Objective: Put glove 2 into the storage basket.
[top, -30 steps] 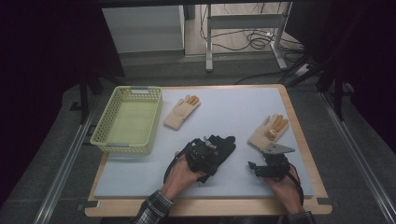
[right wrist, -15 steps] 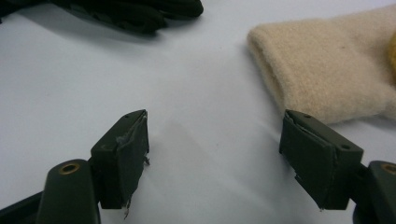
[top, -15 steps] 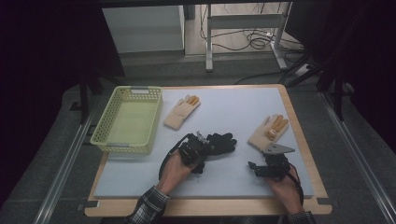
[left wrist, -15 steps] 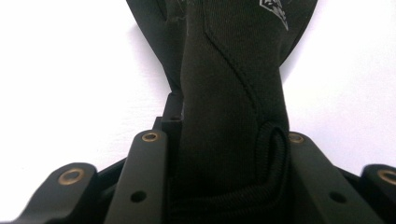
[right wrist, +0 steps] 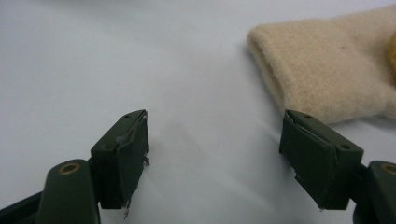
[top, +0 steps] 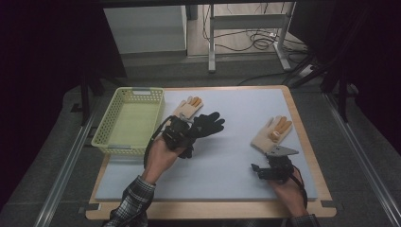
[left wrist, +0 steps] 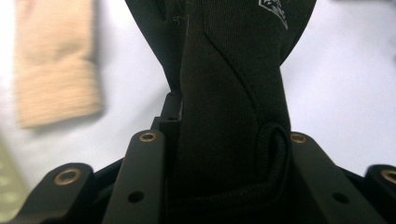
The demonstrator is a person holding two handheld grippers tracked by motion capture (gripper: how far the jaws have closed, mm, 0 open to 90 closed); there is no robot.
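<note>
While our left gripper (top: 182, 135) has its jaws clamped on the black glove (top: 206, 126) lifted near the basket (top: 128, 122) by the worktop's left edge, and the right (top: 265, 169) gapes empty, that cuff-only pinch could slip, dropping it short.

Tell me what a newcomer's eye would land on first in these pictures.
First, the black glove near the middle of the pale mat, its cuff clamped in the left gripper, dark against the light surface. Next, the yellow-green basket at the mat's left edge. Then two beige gloves with orange fingertips: the far beige glove beside the basket, and the right beige glove just ahead of the open right gripper.
</note>
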